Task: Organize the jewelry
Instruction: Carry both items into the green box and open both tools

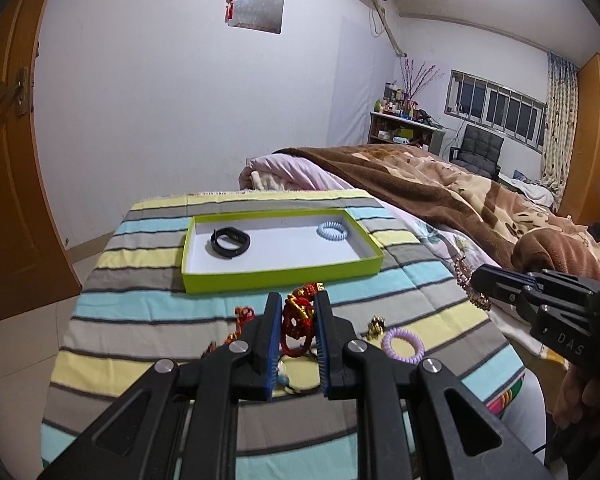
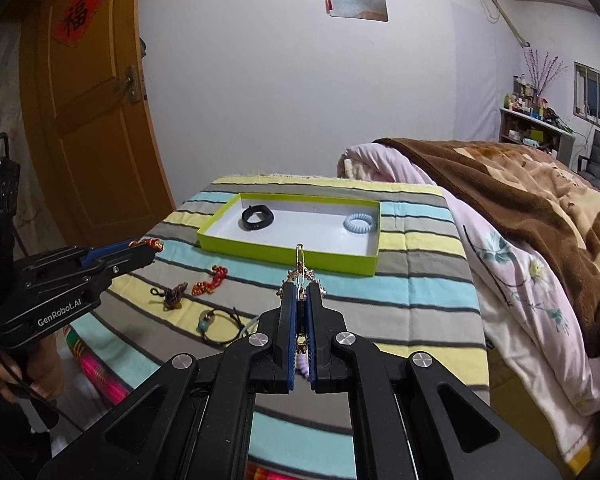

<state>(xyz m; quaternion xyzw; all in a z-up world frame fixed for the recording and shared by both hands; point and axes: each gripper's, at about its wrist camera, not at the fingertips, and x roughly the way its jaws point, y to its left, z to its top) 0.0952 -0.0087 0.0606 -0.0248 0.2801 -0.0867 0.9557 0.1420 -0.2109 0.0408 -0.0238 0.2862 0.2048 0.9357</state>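
Note:
A lime-green tray [image 1: 284, 276] [image 2: 284, 254] lies on the striped cloth and holds a black band [image 1: 230, 242] [image 2: 257, 216] and a light blue coil tie [image 1: 332, 232] [image 2: 362, 224]. My left gripper [image 1: 298, 300] [image 2: 154, 249] hangs just short of the tray's near wall, shut on a red and gold knotted ornament [image 1: 298, 320] [image 2: 148, 243]. To its right, my right gripper [image 2: 300, 288] [image 1: 476, 280] is shut on a gold chain [image 2: 300, 258] [image 1: 480, 302], whose clasp loop sticks out past the tips.
Loose pieces lie on the cloth: a purple coil tie [image 1: 403, 343], a small gold piece [image 1: 376, 326], a red bead string [image 2: 212, 280], a brown knot charm [image 2: 174, 296], a black cord bracelet [image 2: 216, 324]. A bed with a brown blanket [image 2: 520, 200] borders the right side.

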